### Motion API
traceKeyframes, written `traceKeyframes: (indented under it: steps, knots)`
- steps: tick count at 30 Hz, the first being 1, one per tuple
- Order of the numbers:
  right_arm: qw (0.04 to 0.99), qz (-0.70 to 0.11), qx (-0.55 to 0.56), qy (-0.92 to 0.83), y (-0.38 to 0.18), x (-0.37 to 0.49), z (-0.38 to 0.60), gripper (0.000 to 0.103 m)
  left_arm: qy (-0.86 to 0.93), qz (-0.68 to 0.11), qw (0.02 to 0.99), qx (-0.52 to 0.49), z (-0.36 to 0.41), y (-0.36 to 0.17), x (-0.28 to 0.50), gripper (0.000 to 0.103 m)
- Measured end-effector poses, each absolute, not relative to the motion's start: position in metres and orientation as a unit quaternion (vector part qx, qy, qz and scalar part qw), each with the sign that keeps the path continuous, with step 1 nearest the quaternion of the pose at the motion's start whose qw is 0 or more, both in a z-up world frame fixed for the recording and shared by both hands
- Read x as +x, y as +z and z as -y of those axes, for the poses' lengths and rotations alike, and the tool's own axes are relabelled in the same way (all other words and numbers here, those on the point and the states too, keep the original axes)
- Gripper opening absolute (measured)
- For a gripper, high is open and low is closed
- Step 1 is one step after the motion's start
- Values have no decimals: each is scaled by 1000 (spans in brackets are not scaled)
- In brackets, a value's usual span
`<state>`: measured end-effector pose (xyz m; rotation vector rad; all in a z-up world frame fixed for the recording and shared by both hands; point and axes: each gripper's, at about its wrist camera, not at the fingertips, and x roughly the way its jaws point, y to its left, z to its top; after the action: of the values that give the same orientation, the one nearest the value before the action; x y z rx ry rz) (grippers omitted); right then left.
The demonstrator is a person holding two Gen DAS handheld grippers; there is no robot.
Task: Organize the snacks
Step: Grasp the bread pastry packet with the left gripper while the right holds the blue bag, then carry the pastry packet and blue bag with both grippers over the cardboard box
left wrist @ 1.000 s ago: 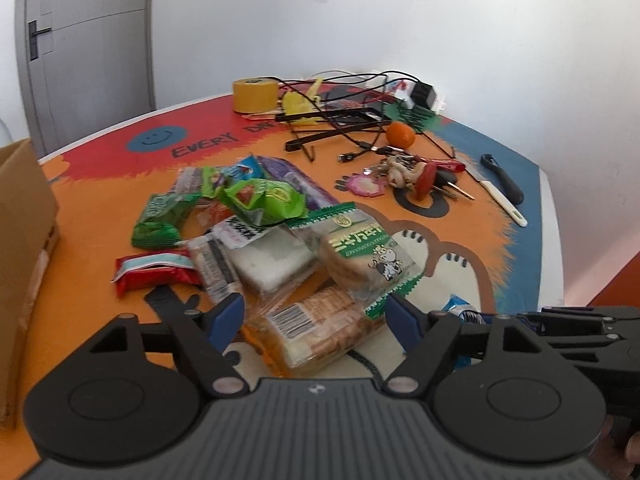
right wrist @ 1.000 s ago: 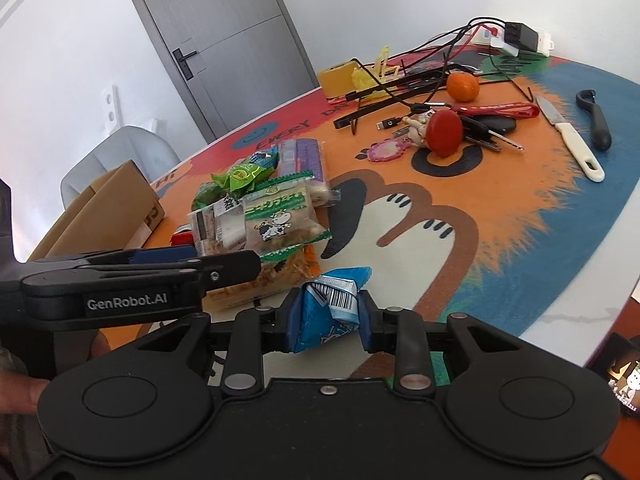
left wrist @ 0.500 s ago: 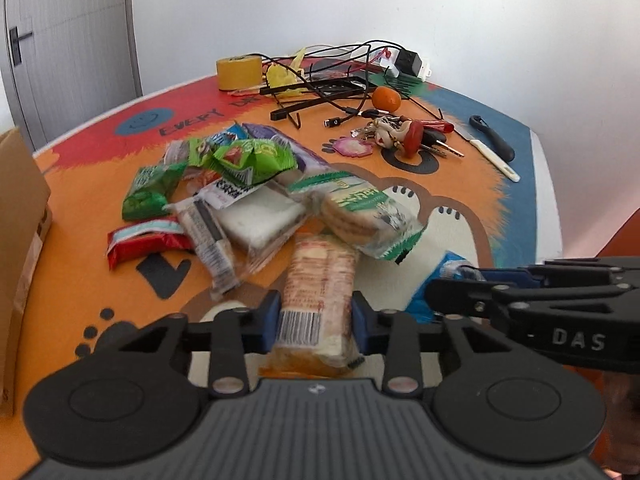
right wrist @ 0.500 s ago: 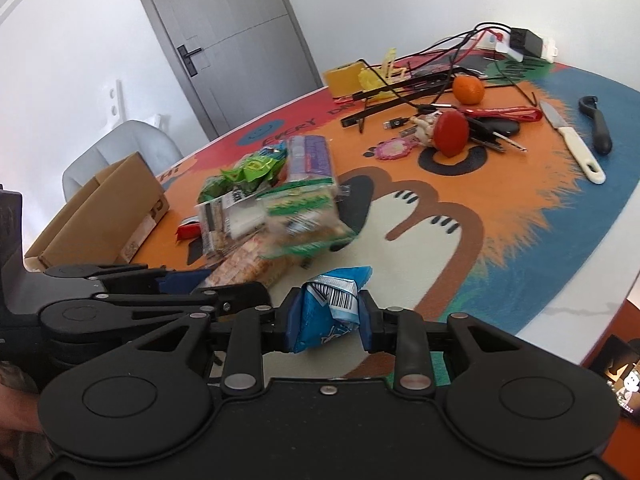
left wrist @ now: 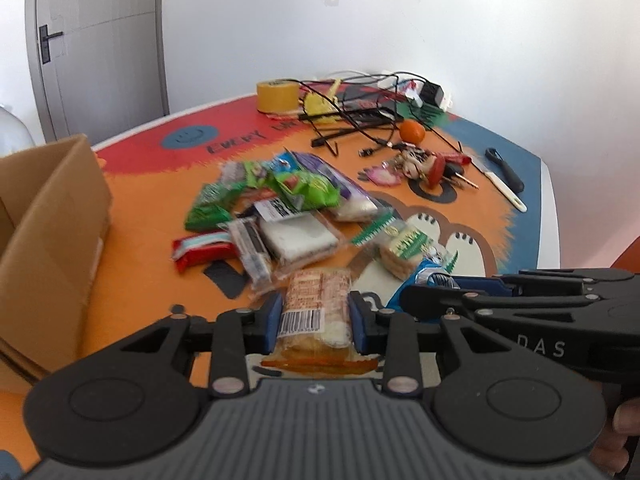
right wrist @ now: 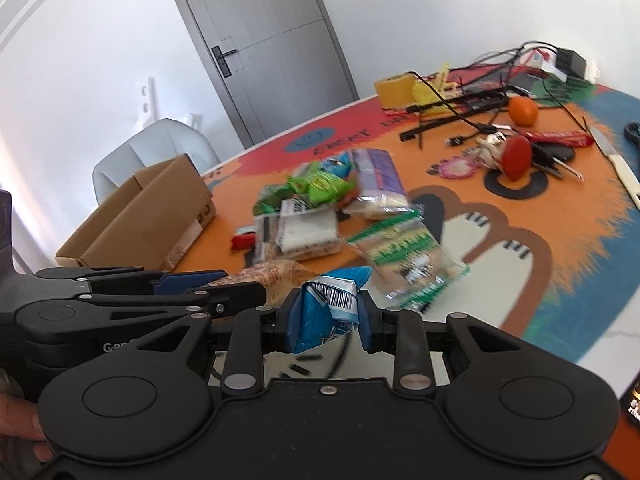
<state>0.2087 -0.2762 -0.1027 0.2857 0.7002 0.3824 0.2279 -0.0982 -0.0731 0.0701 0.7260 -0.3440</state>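
The table mat [left wrist: 132,280] is showing "EVERY" in dark letters at 11 o'clock of the snack pile [left wrist: 288,208]. The cardboard box [left wrist: 48,240] is standing open at the pile's 9 o'clock, with bare mat lying between them. The left gripper [left wrist: 314,318] is clamping a barcoded biscuit pack [left wrist: 316,304]; the right gripper [right wrist: 328,316], lettered "DAS", is pinching a blue packet [right wrist: 324,312].

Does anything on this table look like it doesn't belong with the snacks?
Yes: beyond the snack pile, the table holds a knife, tangled cables, keys and a tape roll, with one orange among them.
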Motion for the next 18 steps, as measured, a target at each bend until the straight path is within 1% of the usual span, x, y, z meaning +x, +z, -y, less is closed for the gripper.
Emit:
traceKeyframes:
  steps: [6, 12, 16, 18]
  knots:
    - [914, -333, 135, 190, -93, 210, 265, 30, -163, -351, 922, 29, 86, -63, 227, 33]
    - [912, -340, 135, 187, -97, 211, 261, 30, -163, -395, 904, 33, 87, -83, 232, 33]
    - [909, -350, 136, 183, -103, 212, 261, 30, -153, -422, 892, 44, 91, -99, 236, 36]
    - [908, -353, 137, 182, -105, 212, 262, 30, -154, -418, 894, 48, 91, -101, 234, 36]
